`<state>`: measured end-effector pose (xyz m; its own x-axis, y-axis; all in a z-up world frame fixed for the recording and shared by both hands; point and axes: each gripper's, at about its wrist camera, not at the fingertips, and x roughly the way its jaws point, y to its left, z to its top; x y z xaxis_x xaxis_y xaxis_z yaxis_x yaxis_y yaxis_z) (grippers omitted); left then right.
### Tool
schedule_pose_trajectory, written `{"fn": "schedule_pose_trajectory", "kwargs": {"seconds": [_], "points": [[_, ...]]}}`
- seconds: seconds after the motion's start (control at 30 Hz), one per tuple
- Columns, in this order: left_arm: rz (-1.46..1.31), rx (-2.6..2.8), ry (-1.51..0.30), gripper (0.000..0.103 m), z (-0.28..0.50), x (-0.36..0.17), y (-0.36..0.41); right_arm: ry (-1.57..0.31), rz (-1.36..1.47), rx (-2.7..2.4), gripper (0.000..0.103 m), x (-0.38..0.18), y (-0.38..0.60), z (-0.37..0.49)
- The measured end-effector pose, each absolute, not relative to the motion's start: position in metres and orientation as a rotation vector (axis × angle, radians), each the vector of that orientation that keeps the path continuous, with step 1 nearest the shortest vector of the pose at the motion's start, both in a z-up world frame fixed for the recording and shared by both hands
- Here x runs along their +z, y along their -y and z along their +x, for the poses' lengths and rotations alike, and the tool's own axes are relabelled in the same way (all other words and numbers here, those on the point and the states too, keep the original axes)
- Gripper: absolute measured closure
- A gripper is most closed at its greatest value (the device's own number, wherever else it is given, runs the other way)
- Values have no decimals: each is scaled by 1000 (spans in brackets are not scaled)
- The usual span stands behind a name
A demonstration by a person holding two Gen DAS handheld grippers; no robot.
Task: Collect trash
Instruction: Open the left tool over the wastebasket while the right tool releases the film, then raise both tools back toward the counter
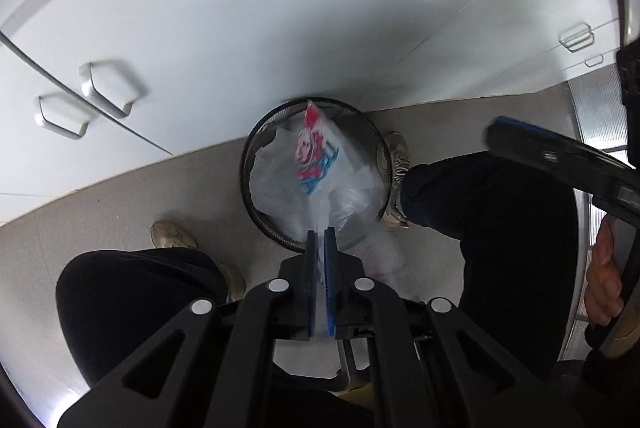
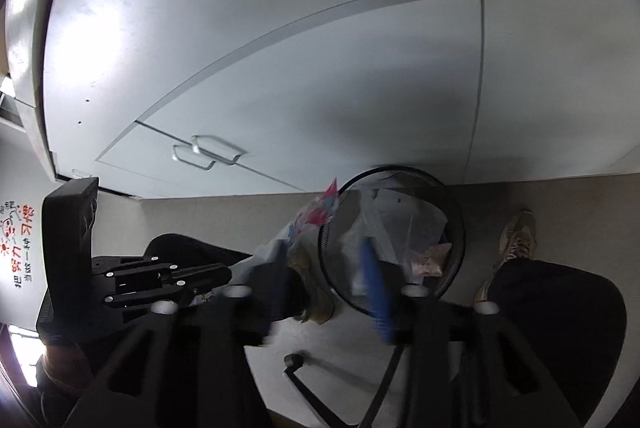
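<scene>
Our left tongs (image 1: 320, 234), lower centre of the left view, stand slightly parted with a fold of the clear plastic bag (image 1: 316, 167) between the pads; the bag hangs into the black mesh bin (image 1: 246, 163) at centre. Our right tongs (image 2: 320, 292) stand spread, blurred, just above the bin.

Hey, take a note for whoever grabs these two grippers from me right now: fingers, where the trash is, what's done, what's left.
Left gripper: fingers slightly apart, with the edge of the printed plastic bag between them, not clearly clamped.
Right gripper: open, empty, blurred.
Mesh wastebasket: on the floor by the cabinet, already holding clear plastic. The bag hangs at its mouth, partly over the rim.
Done: bag brought to the basket.
Left: get it fully inside, probably with a nudge, then fetch more trash.
</scene>
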<state>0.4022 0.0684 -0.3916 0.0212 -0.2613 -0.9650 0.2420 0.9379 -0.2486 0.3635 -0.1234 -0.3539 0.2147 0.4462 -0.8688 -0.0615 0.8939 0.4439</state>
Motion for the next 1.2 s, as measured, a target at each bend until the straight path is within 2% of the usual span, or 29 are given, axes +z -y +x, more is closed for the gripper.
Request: {"fn": "schedule_pose_trajectory", "kwargs": {"seconds": [0.03,0.07,0.1,0.17,0.2,0.37,0.77,1.2], "points": [[-13,-388,-1507,37,402,-394,-69,-1298,328,343,32,-351,125,362],[-14,-380,-1501,19,403,-395,-71,-1287,315,335,30,-348,124,362],[-23,-368,-1486,13,403,-395,-73,-1278,290,333,26,-345,124,360],[-40,-392,-1494,13,402,-395,-73,-1273,263,338,16,-340,124,358],[-27,-393,-1499,11,402,-395,-71,-1270,256,338,8,-340,125,357],[-16,-405,-1486,6,396,-390,-68,-1254,232,370,7,-329,124,351],[-56,-442,-1399,5,388,-346,-83,-1209,174,408,7,-311,105,341],[-33,-552,-1081,5,395,-200,-88,-937,46,510,5,-196,102,345]]}}
